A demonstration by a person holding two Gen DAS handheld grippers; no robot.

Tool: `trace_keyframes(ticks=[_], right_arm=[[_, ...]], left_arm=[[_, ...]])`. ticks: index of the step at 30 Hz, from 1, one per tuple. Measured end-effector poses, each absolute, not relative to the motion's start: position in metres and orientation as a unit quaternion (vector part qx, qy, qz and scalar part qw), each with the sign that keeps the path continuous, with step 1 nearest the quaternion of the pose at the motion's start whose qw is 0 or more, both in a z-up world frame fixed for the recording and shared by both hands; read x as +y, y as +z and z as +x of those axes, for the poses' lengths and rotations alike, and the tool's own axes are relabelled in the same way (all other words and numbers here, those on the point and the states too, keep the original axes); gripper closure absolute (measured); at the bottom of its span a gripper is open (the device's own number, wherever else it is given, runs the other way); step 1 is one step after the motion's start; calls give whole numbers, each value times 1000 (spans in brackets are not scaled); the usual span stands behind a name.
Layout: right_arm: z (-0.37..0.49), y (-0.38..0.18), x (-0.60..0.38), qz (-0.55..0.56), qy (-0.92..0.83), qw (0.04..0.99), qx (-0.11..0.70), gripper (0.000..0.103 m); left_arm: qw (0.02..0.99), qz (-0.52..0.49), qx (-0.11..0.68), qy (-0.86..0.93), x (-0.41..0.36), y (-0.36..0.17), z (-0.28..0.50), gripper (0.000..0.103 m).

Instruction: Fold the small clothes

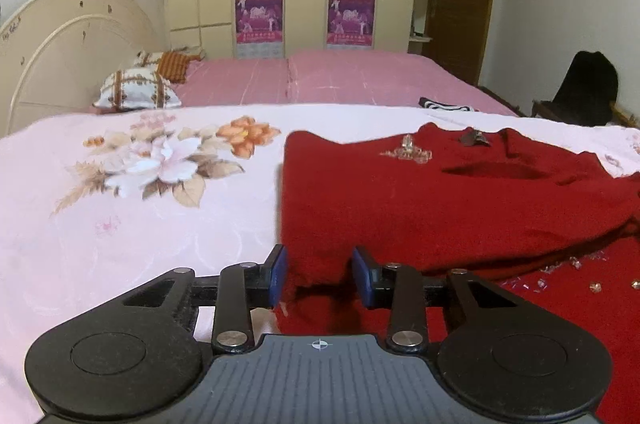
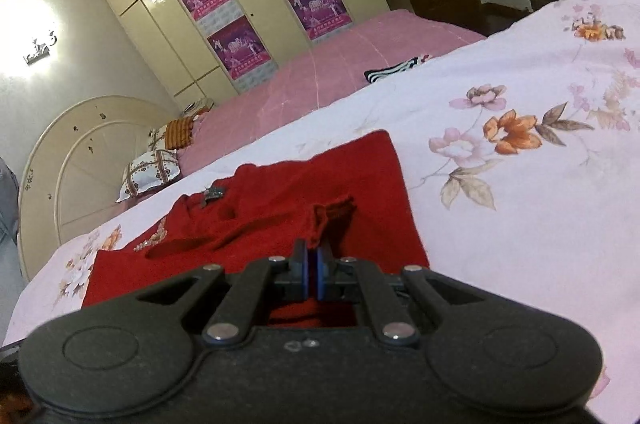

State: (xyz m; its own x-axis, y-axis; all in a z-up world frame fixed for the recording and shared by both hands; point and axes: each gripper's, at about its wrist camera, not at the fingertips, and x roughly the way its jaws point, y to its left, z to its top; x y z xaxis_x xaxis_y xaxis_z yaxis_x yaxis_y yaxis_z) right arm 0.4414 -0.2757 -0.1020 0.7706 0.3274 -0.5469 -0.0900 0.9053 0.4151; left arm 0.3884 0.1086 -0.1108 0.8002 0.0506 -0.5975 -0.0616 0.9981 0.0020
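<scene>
1. Two views show one red garment (image 1: 440, 199) lying on a floral bedsheet (image 1: 140, 216) on the bed. In the left wrist view the left gripper (image 1: 319, 276) straddles the garment's near left corner: red cloth sits between the blue pads (image 1: 280, 274), but a gap shows beside each pad, so the gripper reads as released rather than clenched. Whether either pad touches the cloth is hard to tell. The garment's right side runs out of the picture, and the gripper body hides its near hem. Small shiny trims (image 1: 408, 151) near the neckline are too blurred to identify.

2. In the right wrist view the right gripper (image 2: 311, 274) is clenched on a raised fold of the red garment (image 2: 248, 224); a tuft of cloth stands up just beyond the pads (image 2: 321, 276), which are pressed together. The gripper body covers the garment's near edge. Beyond, a striped item (image 2: 394, 69) lies on the pink bedspread (image 2: 340, 63), partly hidden by the floral bedsheet (image 2: 520, 183); what it is cannot be made out.
</scene>
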Motion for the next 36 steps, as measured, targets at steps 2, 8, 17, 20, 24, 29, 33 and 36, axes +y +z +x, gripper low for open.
trace_keyframes(ticks=[2, 8, 17, 20, 24, 29, 33, 36], right_arm=[[442, -100, -276, 176, 110, 927, 311, 98], [454, -122, -281, 141, 88, 911, 377, 90], [465, -108, -219, 0, 139, 932, 334, 86], [472, -117, -214, -55, 81, 933, 346, 86], [473, -99, -198, -53, 106, 944, 309, 82], [493, -118, -174, -80, 127, 929, 338, 78], [494, -112, -184, -100, 88, 936, 326, 64], [485, -103, -204, -47, 107, 943, 311, 63]], left_arm=[[939, -3, 342, 27, 108, -115, 395, 67], [948, -4, 317, 33, 113, -96, 387, 66], [936, 45, 349, -28, 71, -125, 445, 23], [942, 51, 332, -29, 72, -105, 452, 23], [952, 70, 297, -27, 70, -96, 480, 23], [932, 57, 359, -7, 83, -121, 518, 21], [939, 1, 343, 17, 95, -115, 507, 14], [949, -43, 311, -16, 76, -106, 481, 14]])
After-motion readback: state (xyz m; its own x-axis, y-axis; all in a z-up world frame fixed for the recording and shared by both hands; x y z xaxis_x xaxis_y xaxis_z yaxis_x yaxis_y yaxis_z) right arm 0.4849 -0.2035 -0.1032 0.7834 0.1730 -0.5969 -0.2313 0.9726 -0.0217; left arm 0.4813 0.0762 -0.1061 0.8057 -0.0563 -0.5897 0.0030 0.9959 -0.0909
